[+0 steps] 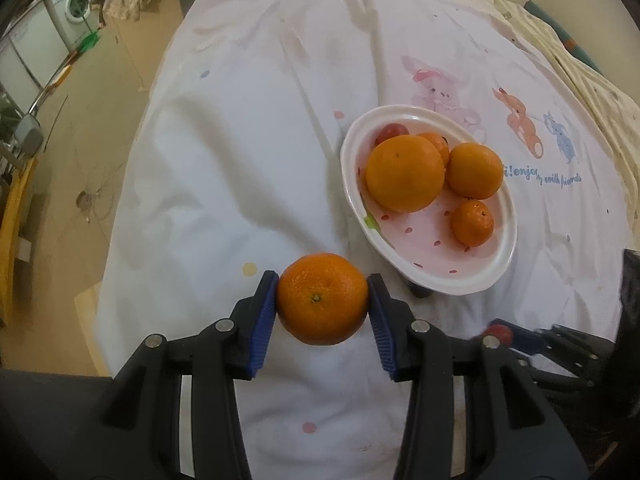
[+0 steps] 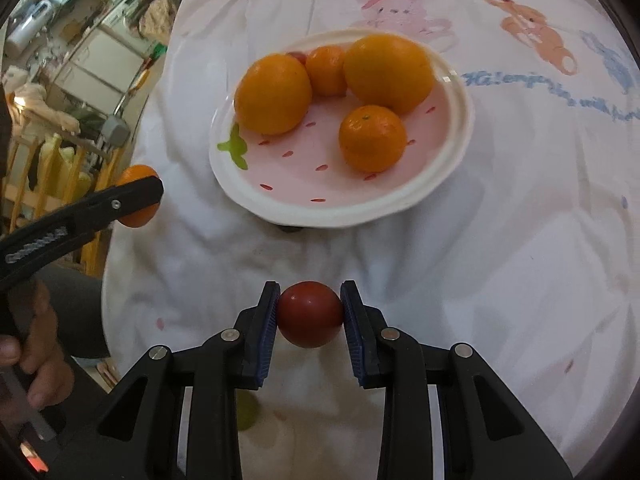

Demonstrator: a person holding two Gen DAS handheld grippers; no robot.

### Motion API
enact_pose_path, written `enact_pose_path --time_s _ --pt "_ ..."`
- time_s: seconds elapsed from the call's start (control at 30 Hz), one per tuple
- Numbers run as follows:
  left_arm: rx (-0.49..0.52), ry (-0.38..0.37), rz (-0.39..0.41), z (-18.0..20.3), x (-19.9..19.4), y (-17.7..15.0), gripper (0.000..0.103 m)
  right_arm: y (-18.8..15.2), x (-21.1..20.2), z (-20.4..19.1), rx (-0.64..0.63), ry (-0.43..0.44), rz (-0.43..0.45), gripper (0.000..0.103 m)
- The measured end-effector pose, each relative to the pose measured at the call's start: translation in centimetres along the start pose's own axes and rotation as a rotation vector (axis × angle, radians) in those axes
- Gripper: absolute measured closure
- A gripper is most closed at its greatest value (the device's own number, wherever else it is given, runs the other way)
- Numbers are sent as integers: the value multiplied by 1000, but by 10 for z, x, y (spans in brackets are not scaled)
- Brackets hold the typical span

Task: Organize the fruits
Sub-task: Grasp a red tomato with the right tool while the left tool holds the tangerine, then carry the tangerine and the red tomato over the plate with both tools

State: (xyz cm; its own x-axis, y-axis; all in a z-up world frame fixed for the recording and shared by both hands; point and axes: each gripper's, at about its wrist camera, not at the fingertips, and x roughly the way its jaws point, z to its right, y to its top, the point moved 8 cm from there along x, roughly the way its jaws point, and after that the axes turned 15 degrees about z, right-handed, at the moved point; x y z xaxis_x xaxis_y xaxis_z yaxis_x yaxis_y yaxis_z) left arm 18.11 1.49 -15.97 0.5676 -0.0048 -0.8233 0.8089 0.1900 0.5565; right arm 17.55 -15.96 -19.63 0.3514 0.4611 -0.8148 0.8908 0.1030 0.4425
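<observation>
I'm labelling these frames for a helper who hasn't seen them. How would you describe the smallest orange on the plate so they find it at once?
Start at the white plate with the pink strawberry print, lying on the white cartoon-printed sheet. The smallest orange sits alone on the bare pink part nearest the red tomato in the right claw. Its neighbours are bigger or crowd the far rim.

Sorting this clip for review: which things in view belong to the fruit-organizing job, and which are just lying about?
Belongs to the job:
- orange clamped in the left tongs
- red fruit clamped in the right tongs
- plate holding four oranges and a small red fruit

Just lying about:
- cartoon-print cloth
- washing machine
- wooden railing
</observation>
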Motion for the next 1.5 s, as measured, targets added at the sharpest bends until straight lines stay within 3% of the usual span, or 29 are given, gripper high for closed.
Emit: enact_pose_path --time_s 0.37,0.57,0.9,1.13,1.37,1.5 --pt "-28 -20 35 -3 -12 7 63 31 -60 7 109 38 213 70" --pt "-45 -48 84 -2 -25 23 63 60 -71 1 97 63 265 70" --pt "26 -92 111 21 -29 72 63 104 -61 10 49 53 270 70" --pt "60 -107 112 33 -10 107 63 134 -49 27 48 36 272 70" --pt "-11 -128 92 39 29 123 63 125 -15 53 111 21 204 70" --pt "21 -168 57 61 54 125 63 115 3 59 123 14 161 70"
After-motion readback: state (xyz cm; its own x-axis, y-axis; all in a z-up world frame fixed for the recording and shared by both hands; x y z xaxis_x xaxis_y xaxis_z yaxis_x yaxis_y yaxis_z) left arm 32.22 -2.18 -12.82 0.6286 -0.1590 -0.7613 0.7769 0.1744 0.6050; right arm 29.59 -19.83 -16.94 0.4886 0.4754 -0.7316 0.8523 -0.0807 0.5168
